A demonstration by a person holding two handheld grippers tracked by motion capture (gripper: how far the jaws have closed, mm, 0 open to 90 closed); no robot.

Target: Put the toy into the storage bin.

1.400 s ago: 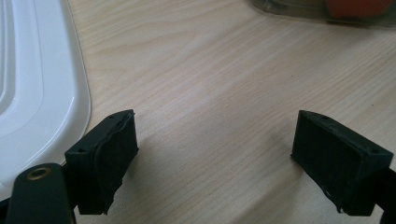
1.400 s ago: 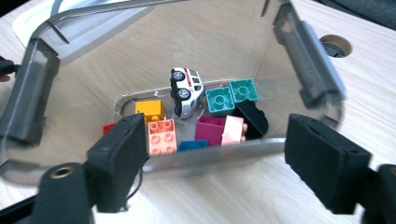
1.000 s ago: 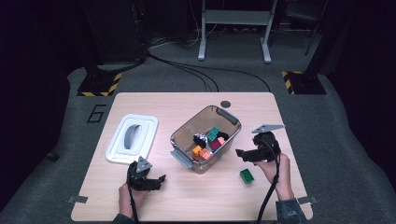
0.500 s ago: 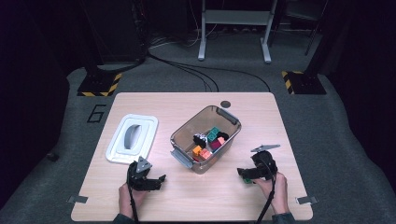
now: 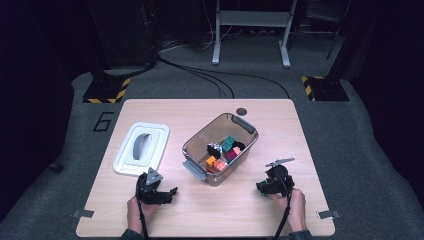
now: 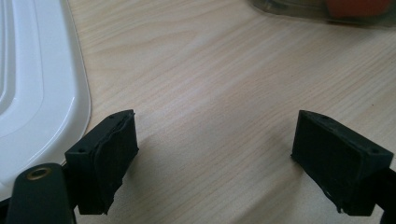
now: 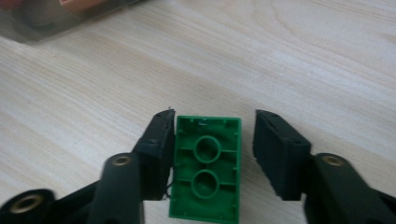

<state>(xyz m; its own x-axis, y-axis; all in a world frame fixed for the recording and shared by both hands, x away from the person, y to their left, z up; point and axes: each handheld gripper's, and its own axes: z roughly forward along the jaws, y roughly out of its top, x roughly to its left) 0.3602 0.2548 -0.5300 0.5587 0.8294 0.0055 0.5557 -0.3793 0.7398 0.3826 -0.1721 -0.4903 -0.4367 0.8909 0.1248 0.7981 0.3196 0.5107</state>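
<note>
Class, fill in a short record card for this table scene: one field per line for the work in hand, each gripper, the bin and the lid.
Work: picking up a green brick lying underside up on the table
Right gripper: jaws just closing around the brick; one pad touches it, a gap remains at the other
Left gripper: open, nothing between the jaws
Bin: clear, holds coloured blocks
Lid: white, flat on the table, beside the left gripper
</note>
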